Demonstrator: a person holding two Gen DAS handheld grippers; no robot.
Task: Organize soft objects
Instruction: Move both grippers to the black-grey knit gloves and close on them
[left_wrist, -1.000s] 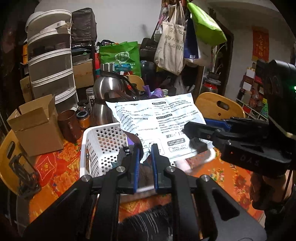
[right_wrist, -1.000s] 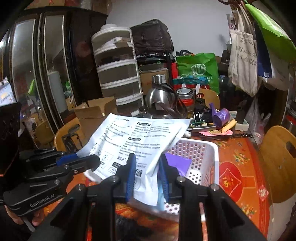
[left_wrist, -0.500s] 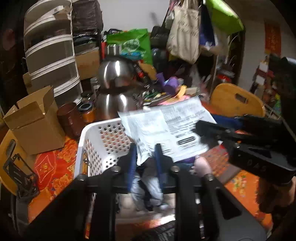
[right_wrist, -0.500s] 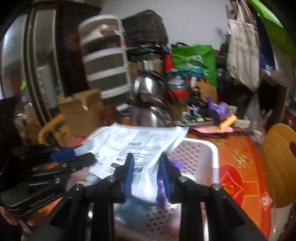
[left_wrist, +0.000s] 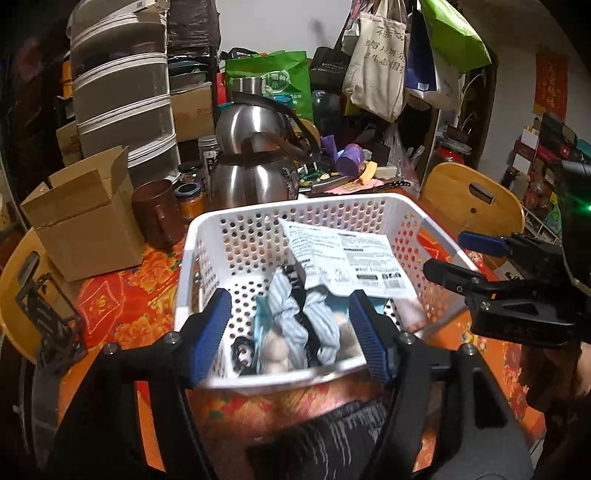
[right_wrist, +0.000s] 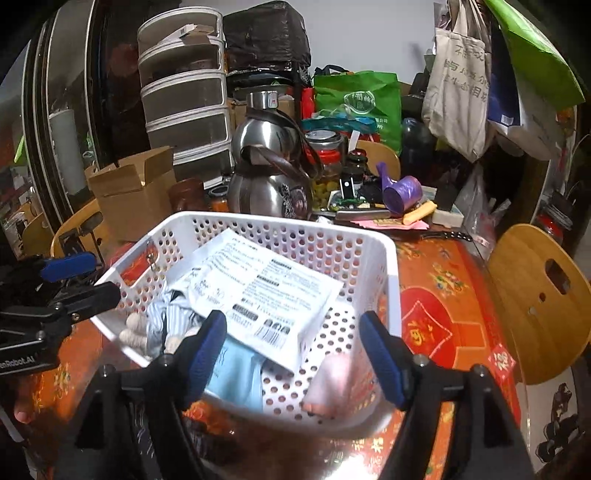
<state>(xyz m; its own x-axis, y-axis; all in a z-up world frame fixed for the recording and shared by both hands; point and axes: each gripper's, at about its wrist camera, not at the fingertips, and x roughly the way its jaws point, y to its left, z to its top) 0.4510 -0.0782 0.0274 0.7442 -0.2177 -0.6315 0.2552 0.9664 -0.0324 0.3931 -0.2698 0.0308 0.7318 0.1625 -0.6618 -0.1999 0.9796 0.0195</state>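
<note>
A white perforated basket (left_wrist: 236, 218) (right_wrist: 391, 273) stands on the red patterned table. In it lies a flat white printed packet (left_wrist: 347, 258) (right_wrist: 266, 291) on top of striped blue-white cloth (left_wrist: 317, 325) (right_wrist: 173, 314), a light blue piece (right_wrist: 240, 373), cream plush bits (left_wrist: 273, 350) and a pink item (right_wrist: 332, 380). My left gripper (left_wrist: 290, 332) is open and empty at the basket's near rim. My right gripper (right_wrist: 295, 350) is open and empty over the basket's near side. Each gripper shows in the other's view.
Behind the basket stand a steel kettle (left_wrist: 255, 166), a brown mug (left_wrist: 155, 214), an open cardboard box (left_wrist: 81, 218) and stacked drawers (left_wrist: 122, 92). Purple cup (right_wrist: 402, 192), jars and clutter lie at the back. Wooden chairs (right_wrist: 535, 295) flank the table. A dark cloth (left_wrist: 332, 435) lies near me.
Both grippers held the white packet above the basket, lowered it in, then opened. The packet now lies in the basket, free of both grippers.
</note>
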